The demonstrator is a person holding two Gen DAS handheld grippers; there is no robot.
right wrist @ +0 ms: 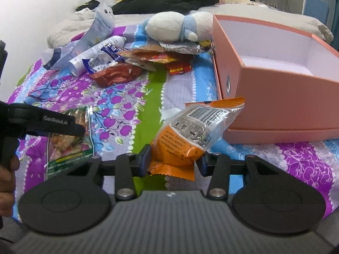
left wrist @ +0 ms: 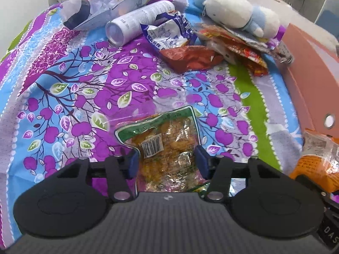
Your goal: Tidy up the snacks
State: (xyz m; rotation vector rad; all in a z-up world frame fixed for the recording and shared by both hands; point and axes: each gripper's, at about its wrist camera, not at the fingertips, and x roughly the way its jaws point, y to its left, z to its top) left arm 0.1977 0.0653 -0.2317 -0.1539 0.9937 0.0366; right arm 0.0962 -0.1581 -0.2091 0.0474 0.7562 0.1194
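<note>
Bare bedspread (right wrist: 148, 89) lies open in the middle; the snack heap (right wrist: 148, 59) blocks far, the pink box (right wrist: 275, 97) right.

An orange snack packet (right wrist: 186, 133) tilts beside the open pink box (right wrist: 275, 97); a green-edged clear packet (left wrist: 167, 144) lies flat on the bedspread.

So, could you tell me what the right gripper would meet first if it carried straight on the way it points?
Probably the pink box: the right gripper, shut on the orange snack packet, points at its near wall. Depth is uncertain.
</note>
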